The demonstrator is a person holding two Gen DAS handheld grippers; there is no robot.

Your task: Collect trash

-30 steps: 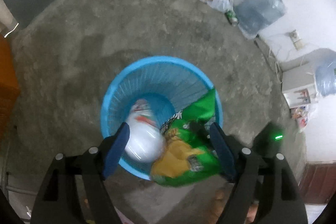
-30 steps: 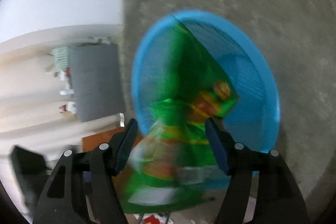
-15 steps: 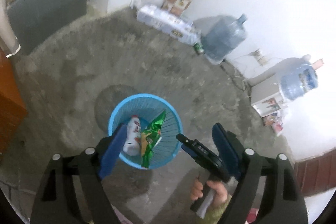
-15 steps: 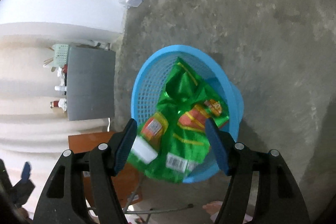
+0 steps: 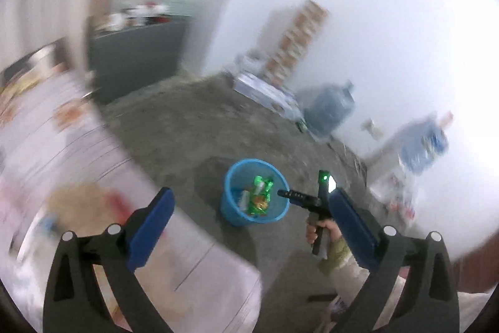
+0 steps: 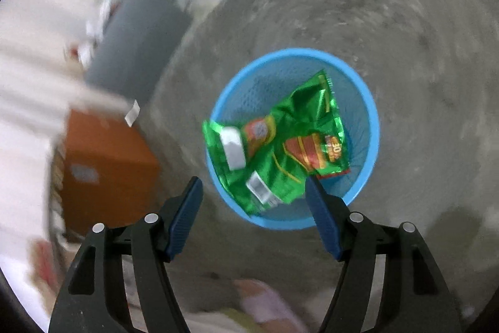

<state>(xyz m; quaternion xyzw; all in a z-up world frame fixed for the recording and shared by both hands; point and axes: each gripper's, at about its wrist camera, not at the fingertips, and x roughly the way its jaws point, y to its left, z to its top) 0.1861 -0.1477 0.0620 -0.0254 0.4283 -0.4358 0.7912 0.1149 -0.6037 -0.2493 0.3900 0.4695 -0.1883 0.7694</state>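
A rough grey concrete floor (image 6: 405, 21) carries everything here, and a round blue mesh basket (image 6: 372, 127) stands on it near the centre of the right wrist view, with a crumpled green snack bag (image 6: 280, 152) lying inside across its opening. In the left wrist view the same floor (image 5: 187, 127) runs up to a white wall, where a flat printed pack (image 5: 265, 92), a large blue water jug (image 5: 330, 111) just right of it and a stack of cartons (image 5: 296, 42) behind sit along the wall's foot at upper centre. An orange-brown box (image 6: 106, 164) rests at the left of the right wrist view, and a dark grey cabinet (image 6: 137, 39) stands at its upper left
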